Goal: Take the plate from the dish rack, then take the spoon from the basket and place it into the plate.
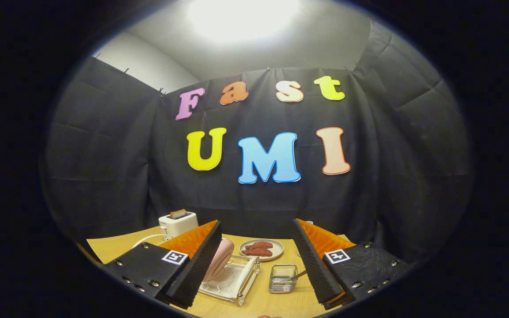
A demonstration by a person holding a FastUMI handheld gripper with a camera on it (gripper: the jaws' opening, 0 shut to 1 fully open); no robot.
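My gripper [256, 229] hangs open above the near part of the wooden table, with nothing between its fingers. A pink plate [219, 260] stands on edge in the white dish rack [232, 282], just past the left finger and partly hidden by it. To the right of the rack sits a small wire basket [282, 279]. A spoon handle [301, 274] sticks out of its right side towards the right finger.
A beige plate [278, 251] with reddish sausages lies beyond the rack and basket. A white toaster [178, 224] with a slice of toast in it stands at the back left, its cord running along the yellow table [113, 247]. Black cloth closes off the back.
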